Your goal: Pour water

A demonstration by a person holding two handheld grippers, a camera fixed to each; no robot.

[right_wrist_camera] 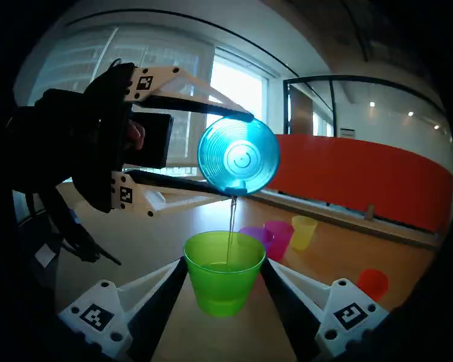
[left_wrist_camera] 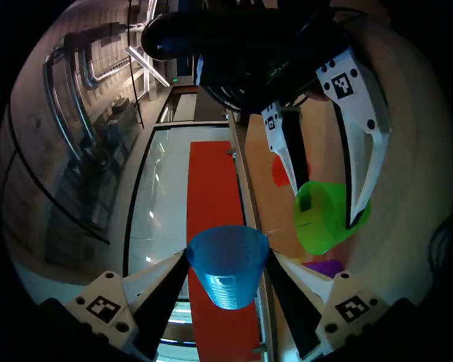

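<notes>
Blue cup point(right_wrist_camera: 238, 155) tipped above green cup point(right_wrist_camera: 224, 283), water stream point(right_wrist_camera: 231, 226) running between them.
A dark-gloved hand point(right_wrist_camera: 99, 151) reaches in sideways; its left gripper point(left_wrist_camera: 226, 256) clamps the translucent blue cup. The right gripper point(right_wrist_camera: 224, 268) grips the upright, partly filled green cup. Square black-and-white markers point(right_wrist_camera: 96, 315) sit on the fingers.

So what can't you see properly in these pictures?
Water left in the blue cup: left gripper view, its own wall hides the inside.
Purple cup: right gripper view, mostly behind the green cup and pink cup.
The person's hand: right gripper view, too dark against the bright window.
</notes>
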